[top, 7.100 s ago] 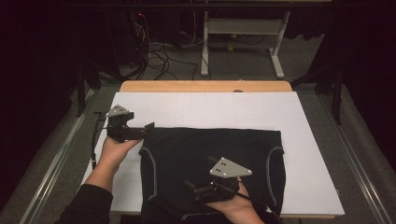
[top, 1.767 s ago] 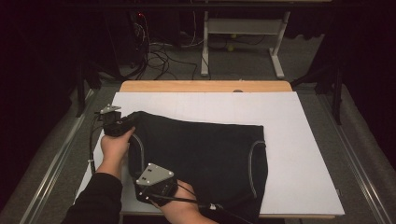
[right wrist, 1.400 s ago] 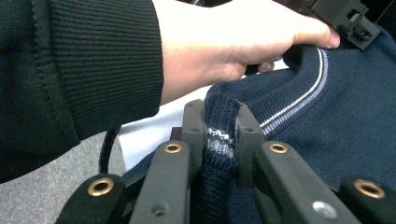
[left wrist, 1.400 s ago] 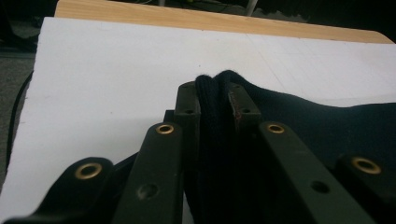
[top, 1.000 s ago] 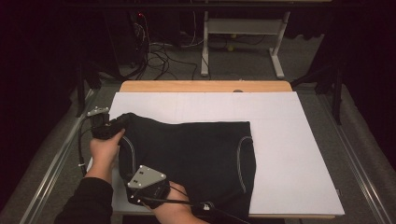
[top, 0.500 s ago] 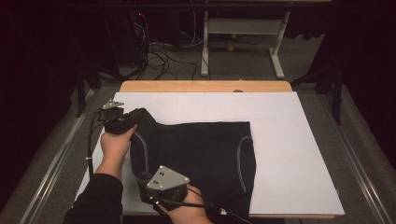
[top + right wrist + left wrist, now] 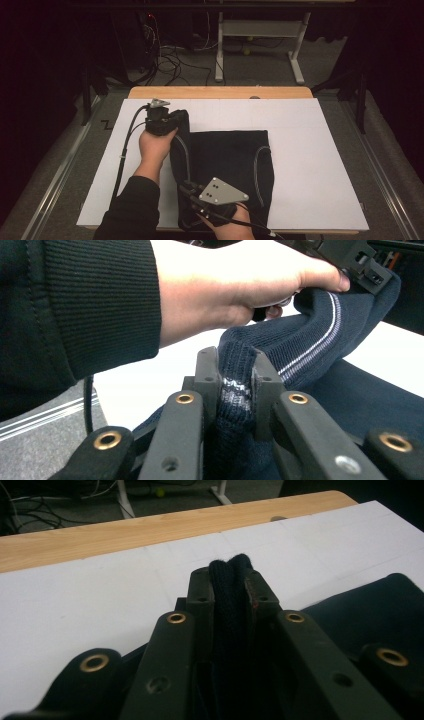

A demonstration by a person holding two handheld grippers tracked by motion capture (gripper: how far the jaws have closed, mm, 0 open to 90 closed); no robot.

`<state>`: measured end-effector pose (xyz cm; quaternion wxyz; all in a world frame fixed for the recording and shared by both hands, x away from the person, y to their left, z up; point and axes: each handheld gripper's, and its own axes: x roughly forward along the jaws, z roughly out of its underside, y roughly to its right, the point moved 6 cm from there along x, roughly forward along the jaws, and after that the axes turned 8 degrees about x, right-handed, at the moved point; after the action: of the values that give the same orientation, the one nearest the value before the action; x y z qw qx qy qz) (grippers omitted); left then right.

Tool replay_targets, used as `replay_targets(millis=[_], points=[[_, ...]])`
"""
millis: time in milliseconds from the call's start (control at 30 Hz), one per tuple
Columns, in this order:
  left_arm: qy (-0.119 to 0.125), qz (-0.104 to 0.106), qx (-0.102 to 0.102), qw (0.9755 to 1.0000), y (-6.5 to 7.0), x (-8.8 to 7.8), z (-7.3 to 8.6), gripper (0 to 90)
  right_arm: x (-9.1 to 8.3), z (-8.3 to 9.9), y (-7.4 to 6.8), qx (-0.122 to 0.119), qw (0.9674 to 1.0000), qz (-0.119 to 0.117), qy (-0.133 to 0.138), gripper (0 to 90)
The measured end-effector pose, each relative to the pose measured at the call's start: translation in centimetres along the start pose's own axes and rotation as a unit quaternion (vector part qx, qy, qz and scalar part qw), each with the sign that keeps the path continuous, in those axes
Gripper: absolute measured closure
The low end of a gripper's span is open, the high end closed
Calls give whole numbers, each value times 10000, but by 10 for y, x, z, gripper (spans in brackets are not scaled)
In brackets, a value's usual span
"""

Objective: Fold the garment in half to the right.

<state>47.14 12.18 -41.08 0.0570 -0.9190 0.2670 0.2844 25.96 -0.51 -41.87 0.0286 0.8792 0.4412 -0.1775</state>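
A: Status? Where's the sweater point(image 7: 225, 165)?

B: On the white surface point(image 7: 310, 165), left edge lifted. Your left claw point(image 7: 231, 580) is clamped on knit, right claw point(image 7: 236, 375) too, at the striped hem. Fold looks partway; you haven't laid it over yet.

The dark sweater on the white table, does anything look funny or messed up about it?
Only its left edge: both claws, left claw and right claw, pinch the sweater and lift that edge off the table. No damage shows.
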Motion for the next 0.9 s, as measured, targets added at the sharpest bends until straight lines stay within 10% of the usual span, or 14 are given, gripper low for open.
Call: replay_targets(millis=[900], points=[[-29,238,557,9982,87,42,-44,742,-70,24,54,293,9977,597,154,791]])
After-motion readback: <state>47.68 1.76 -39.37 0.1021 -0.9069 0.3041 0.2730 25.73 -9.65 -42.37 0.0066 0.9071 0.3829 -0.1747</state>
